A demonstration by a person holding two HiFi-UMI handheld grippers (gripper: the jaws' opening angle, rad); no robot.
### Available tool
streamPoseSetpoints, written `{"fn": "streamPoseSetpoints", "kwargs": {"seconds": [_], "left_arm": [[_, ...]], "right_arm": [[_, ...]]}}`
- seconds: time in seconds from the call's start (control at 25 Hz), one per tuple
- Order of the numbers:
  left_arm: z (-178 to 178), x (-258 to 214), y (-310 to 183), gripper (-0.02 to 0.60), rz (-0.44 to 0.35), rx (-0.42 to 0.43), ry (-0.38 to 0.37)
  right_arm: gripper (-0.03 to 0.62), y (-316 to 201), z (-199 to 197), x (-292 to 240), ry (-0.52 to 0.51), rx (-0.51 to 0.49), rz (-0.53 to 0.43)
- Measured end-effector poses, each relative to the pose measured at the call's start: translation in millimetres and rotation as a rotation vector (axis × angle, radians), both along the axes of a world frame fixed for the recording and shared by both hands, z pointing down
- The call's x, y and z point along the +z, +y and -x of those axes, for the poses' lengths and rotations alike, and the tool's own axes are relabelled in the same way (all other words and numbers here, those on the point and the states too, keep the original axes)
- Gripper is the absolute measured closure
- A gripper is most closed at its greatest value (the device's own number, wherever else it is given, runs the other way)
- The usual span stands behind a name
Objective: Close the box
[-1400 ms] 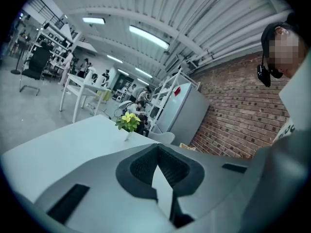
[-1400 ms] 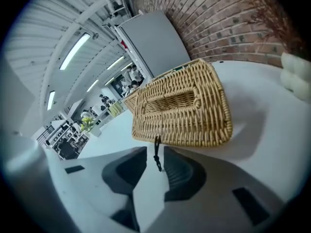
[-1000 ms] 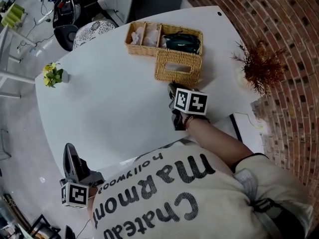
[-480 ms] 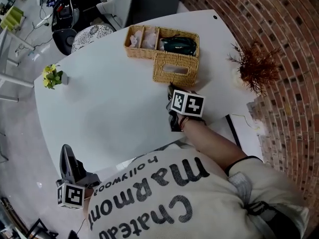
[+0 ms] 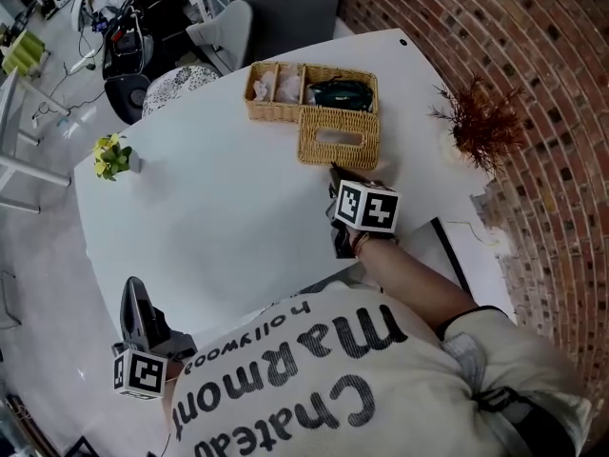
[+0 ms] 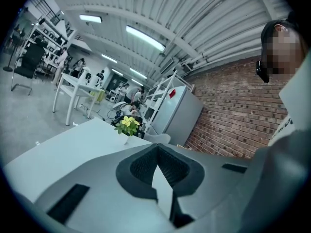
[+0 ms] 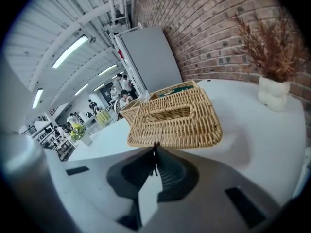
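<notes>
A wicker box (image 5: 285, 93) stands at the table's far side, its lid (image 5: 338, 139) swung open and lying flat toward me. One compartment holds a dark green thing (image 5: 341, 93). My right gripper (image 5: 336, 174) hovers at the lid's near edge (image 7: 175, 141). Its jaws are closing, the tips are almost together, and nothing shows between them. My left gripper (image 5: 134, 293) is low at the table's near left edge, far from the box, shut and empty. In the left gripper view its fingertips (image 6: 156, 148) meet.
On the white table (image 5: 219, 208), a small pot of yellow flowers (image 5: 112, 155) stands at the left and a dried plant in a white vase (image 5: 476, 122) at the right. A flat white sheet with a dark edge (image 5: 466, 246) lies near my right arm. A brick wall runs along the right.
The head view has shifted slightly. The right gripper has stayed at the lid's near edge, and the left gripper has barely moved.
</notes>
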State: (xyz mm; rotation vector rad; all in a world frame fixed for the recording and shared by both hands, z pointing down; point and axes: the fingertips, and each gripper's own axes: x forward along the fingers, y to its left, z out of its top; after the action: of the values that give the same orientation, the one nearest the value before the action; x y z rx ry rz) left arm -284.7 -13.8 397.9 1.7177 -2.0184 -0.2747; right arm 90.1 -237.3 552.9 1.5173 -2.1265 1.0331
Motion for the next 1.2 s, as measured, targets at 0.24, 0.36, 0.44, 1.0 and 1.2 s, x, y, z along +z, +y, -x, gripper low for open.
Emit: {"fn": "streamPoseSetpoints", "kwargs": {"seconds": [0.24, 0.36, 0.44, 1.0, 1.2], "left_arm": [[11, 1, 9, 0.581, -0.011, 0.008, 0.018], [14, 0, 15, 0.581, -0.019, 0.010, 0.022], [15, -1, 17, 0.581, -0.025, 0.015, 0.026], [32, -14, 31, 0.581, -0.065, -0.007, 0.021], [27, -13, 29, 0.581, -0.066, -0.011, 0.030]], "right_arm": [[0.569, 9, 6, -22, 0.058, -0.030, -0.091], [0.569, 11, 7, -35, 0.071, -0.028, -0.126], [0.569, 11, 5, -43, 0.080, -0.015, -0.146], [0.572, -9, -14, -92, 0.113, 0.032, -0.262], [0.572, -16, -12, -108, 0.137, -0.001, -0.313]]}}
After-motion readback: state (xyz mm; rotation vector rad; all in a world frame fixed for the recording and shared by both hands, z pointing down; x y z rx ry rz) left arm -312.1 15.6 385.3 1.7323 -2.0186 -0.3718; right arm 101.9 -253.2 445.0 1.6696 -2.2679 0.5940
